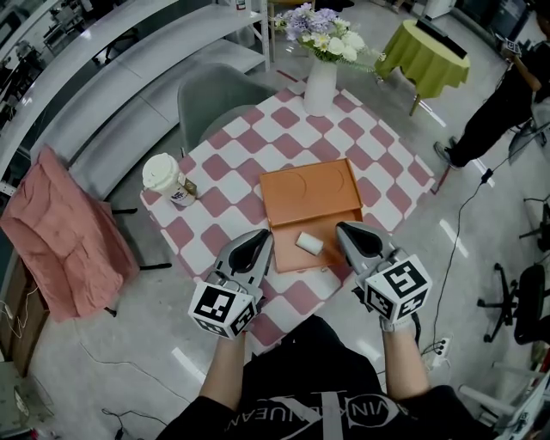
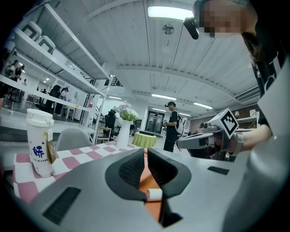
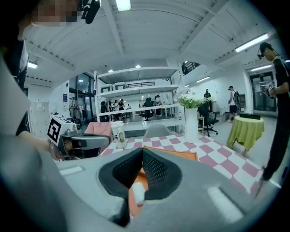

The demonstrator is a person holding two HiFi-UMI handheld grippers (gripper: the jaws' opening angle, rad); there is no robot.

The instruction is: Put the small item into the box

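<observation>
Resting inside the box (image 1: pixel 302 194), the small item (image 1: pixel 309 243) looks delivered; left gripper (image 1: pixel 263 237) and right gripper (image 1: pixel 343 229) hover clenched, empty.

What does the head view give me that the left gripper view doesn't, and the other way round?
Head view only: the pink cloth draped at the left. Left gripper view only: the ceiling light overhead. Both: the paper cup, the white vase, the right claw, and the small white item lying in the orange box, with neither claw holding it.
</observation>
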